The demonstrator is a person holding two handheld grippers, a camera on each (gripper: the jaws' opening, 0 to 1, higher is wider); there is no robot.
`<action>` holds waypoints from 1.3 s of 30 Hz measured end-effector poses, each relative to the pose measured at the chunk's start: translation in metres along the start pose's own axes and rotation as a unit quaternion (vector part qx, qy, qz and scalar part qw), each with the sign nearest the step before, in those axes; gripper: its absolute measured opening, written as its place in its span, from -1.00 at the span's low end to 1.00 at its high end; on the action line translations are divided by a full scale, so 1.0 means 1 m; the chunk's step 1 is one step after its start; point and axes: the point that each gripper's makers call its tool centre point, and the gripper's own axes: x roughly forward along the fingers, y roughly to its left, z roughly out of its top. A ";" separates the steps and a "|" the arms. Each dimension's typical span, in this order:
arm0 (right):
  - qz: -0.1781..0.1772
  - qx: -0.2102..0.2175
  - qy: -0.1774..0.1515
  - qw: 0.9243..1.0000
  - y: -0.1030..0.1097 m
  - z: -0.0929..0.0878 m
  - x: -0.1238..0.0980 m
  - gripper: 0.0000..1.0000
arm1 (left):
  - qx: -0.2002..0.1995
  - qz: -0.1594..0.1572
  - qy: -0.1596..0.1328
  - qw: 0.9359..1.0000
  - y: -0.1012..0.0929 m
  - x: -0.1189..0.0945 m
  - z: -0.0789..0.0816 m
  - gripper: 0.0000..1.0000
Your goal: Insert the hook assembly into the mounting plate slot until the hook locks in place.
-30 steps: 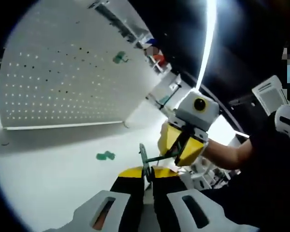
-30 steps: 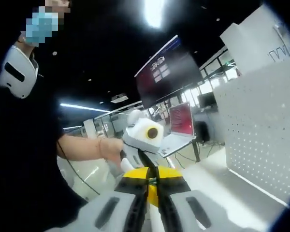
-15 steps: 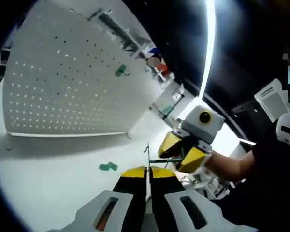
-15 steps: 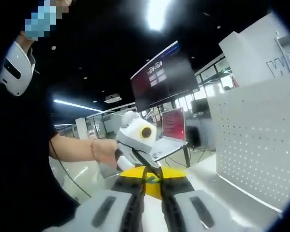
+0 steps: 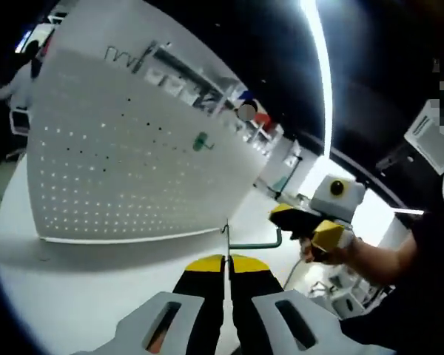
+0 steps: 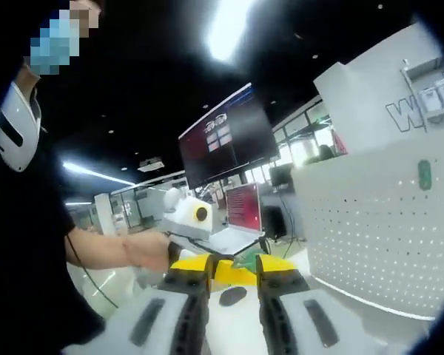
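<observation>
My left gripper (image 5: 226, 260) is shut on the thin mounting plate (image 5: 226, 240), which I see edge-on and upright. The green hook (image 5: 257, 244) sticks out of the plate to the right, its curled tip free. My right gripper (image 5: 312, 225), held in a hand, hangs just beyond that tip without touching it. In the right gripper view my right gripper (image 6: 233, 268) is open, and the hook (image 6: 244, 260) shows small ahead of the gap, with the left gripper (image 6: 207, 251) behind it.
A white pegboard (image 5: 133, 163) stands on the white table (image 5: 74, 296) behind the plate, with a green piece (image 5: 201, 140) mounted on it. The same pegboard (image 6: 377, 229) is on the right of the right gripper view. A monitor (image 6: 226, 144) and laptop (image 6: 240, 214) stand behind.
My right gripper has opened, let go of the hook and drawn back from it. The left gripper still holds the plate. Both cameras have shifted.
</observation>
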 end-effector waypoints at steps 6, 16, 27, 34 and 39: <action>-0.067 0.044 -0.011 0.997 -0.008 -0.001 0.002 -0.56 | 0.077 0.066 -0.044 0.994 0.003 -0.004 0.026 -0.98; -0.093 0.137 -0.064 0.984 -0.010 0.002 0.020 -0.69 | 0.171 0.094 -0.061 0.979 -0.023 -0.002 0.030 -0.98; -0.099 0.168 -0.068 0.979 -0.012 0.002 0.028 -0.87 | 0.244 0.141 -0.082 0.956 -0.028 -0.006 0.037 -0.98; -0.100 0.161 -0.074 0.979 -0.010 0.006 0.030 -0.94 | 0.277 0.164 -0.088 0.943 -0.029 -0.007 0.042 -0.98; -0.100 0.160 -0.080 0.979 -0.010 0.005 0.031 -0.94 | 0.292 0.178 -0.088 0.936 -0.026 -0.009 0.044 -0.98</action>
